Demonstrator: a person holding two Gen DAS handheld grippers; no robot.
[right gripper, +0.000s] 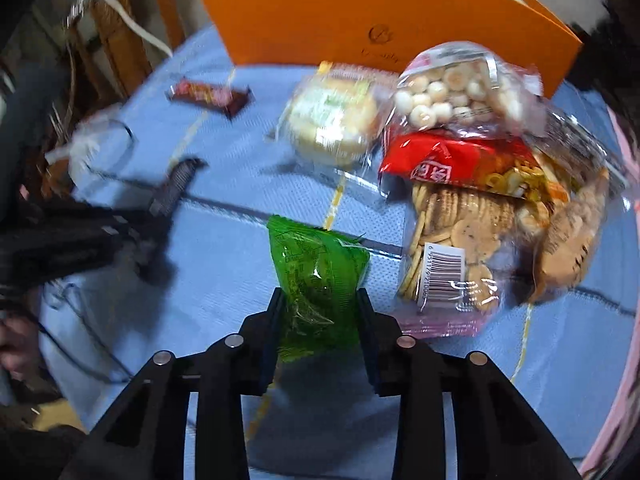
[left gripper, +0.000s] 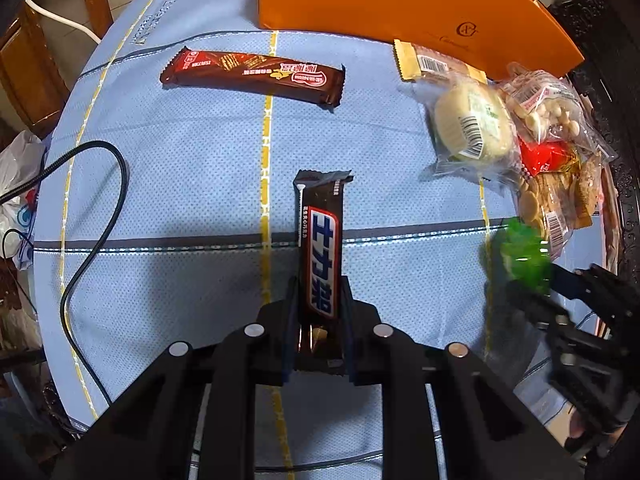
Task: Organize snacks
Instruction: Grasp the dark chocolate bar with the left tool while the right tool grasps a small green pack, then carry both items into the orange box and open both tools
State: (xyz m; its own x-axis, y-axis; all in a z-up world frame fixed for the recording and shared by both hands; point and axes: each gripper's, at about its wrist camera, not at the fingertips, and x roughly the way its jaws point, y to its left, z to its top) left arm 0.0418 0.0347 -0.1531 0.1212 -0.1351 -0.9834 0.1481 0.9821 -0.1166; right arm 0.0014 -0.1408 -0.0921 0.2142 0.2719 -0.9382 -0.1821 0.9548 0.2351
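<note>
Fingers of the left gripper point(left gripper: 319, 300) clamp a dark brown chocolate bar point(left gripper: 320, 256); the right gripper's point(right gripper: 320, 312) squeeze a crinkled green packet point(right gripper: 316, 284).

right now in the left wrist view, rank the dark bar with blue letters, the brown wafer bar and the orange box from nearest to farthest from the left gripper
1. dark bar with blue letters, clamped in the left gripper
2. brown wafer bar, farther out, upper left
3. orange box, at the table's far edge
</note>
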